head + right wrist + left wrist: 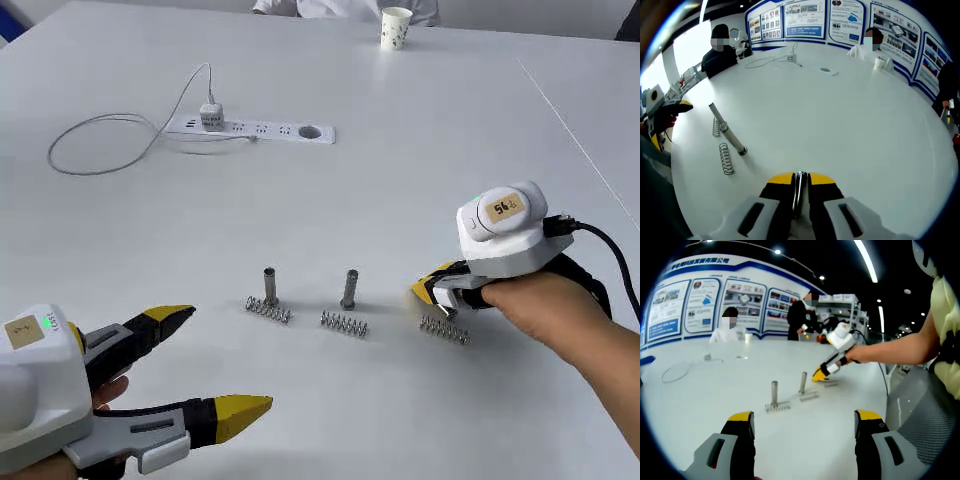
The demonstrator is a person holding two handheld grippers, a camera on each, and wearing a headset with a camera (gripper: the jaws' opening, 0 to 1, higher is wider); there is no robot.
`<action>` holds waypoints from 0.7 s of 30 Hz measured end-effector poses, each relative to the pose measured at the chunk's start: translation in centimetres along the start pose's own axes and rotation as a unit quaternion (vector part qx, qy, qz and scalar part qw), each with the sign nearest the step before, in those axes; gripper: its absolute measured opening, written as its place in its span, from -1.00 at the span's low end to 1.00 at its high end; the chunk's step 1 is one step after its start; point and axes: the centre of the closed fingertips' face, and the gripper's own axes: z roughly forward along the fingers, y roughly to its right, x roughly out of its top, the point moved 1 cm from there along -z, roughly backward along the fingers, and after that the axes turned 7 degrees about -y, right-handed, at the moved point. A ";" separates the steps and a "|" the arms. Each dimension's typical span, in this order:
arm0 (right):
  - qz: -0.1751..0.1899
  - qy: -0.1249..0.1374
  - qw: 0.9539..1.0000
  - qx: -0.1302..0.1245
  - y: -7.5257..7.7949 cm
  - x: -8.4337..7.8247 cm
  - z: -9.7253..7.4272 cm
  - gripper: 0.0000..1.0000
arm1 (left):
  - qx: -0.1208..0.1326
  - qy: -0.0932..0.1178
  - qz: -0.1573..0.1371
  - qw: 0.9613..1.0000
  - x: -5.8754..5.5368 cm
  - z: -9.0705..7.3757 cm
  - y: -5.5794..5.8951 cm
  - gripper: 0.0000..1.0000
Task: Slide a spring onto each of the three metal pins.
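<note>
We are over the white table (420,180), and the right gripper (430,291) sits low on the right side; its yellow-tipped jaws are pinched tight on the held pin (799,196), a slim metal rod running up between them in the right gripper view. Just below that gripper, the right spring (444,329) lies flat on the table; we cannot tell whether gripper and spring touch.

In the middle, two more pins stand upright and well apart from each other; the left pin (270,285) has the left spring (268,309) lying on its side right at its foot; the middle pin (349,288) has the middle spring (343,322) lying just in front of it; both pins are bare, with no spring on either.

The left gripper (215,360) hovers at the near left corner, jaws spread wide with nothing between them; its own view looks straight across at both standing pins.

Farther back, a white power strip (255,129) lies flat with a charger (211,116) plugged in, and a pale cable (95,140) loops off to the left; at the far edge a paper cup (396,28) stands upright, and from here we cannot see what, if anything, is in it.
</note>
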 end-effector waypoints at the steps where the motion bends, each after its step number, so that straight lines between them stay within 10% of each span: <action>1: 0.000 0.001 1.000 0.001 0.0 0.0 0.0 -0.78 | 0.000 0.000 0.000 1.000 0.0 0.0 0.0 0.67; 21: 0.020 0.012 1.000 0.003 -0.3 -0.1 -1.0 -0.82 | 0.006 0.004 0.000 1.000 0.3 -0.2 0.0 0.66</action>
